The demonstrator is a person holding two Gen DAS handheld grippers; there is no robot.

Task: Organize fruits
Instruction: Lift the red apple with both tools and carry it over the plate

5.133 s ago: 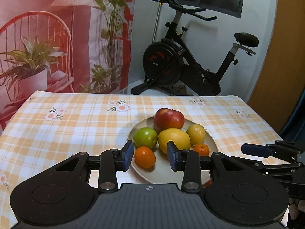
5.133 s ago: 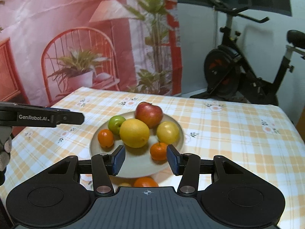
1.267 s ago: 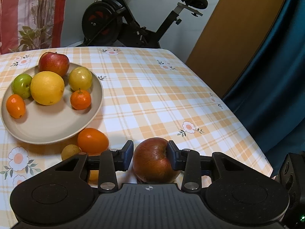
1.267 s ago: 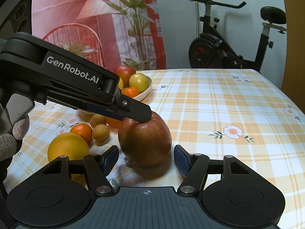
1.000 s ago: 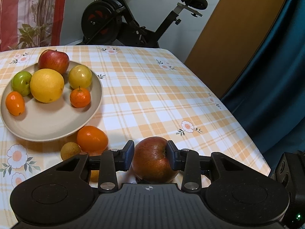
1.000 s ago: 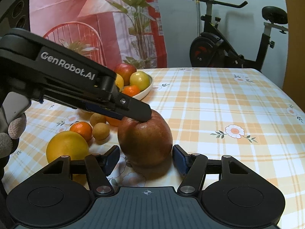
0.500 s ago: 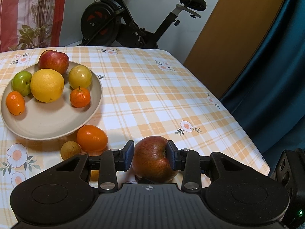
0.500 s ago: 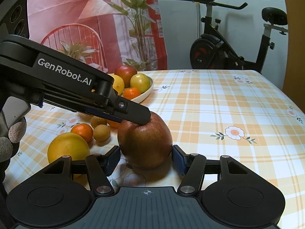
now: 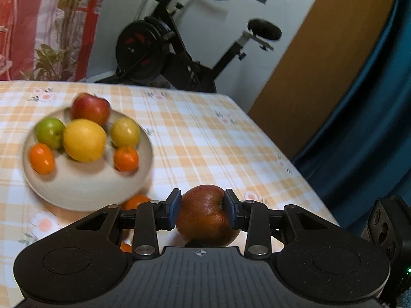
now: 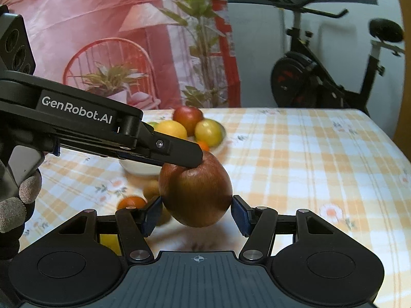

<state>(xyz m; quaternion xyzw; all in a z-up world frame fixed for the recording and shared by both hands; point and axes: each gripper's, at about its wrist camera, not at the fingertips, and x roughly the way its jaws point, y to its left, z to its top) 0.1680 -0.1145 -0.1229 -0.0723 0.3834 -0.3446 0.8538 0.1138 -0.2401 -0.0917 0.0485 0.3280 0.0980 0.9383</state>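
A dark red apple (image 9: 205, 218) hangs just above the checked tablecloth, and my left gripper (image 9: 203, 209) is shut on it, one pad at its stem end. In the right wrist view the left gripper (image 10: 190, 159) comes in from the left, with its finger on top of the apple (image 10: 195, 192). My right gripper (image 10: 195, 213) has its blue pads against the apple's two sides. Back left, a beige plate (image 9: 84, 195) holds a red apple, a green fruit, a large yellow fruit, a small yellow one and two small oranges.
Loose fruit lies between the plate and the grippers: a small orange (image 10: 132, 202), a brownish fruit (image 10: 151, 190) and a yellow fruit (image 10: 109, 241). A gloved hand (image 10: 15, 205) holds the left gripper. The table's right edge meets a blue curtain (image 9: 359, 128). An exercise bike (image 9: 167, 51) stands behind.
Both grippers have risen with the apple between them, so it now hangs off the cloth. The right gripper's pads have drawn in a little against it.
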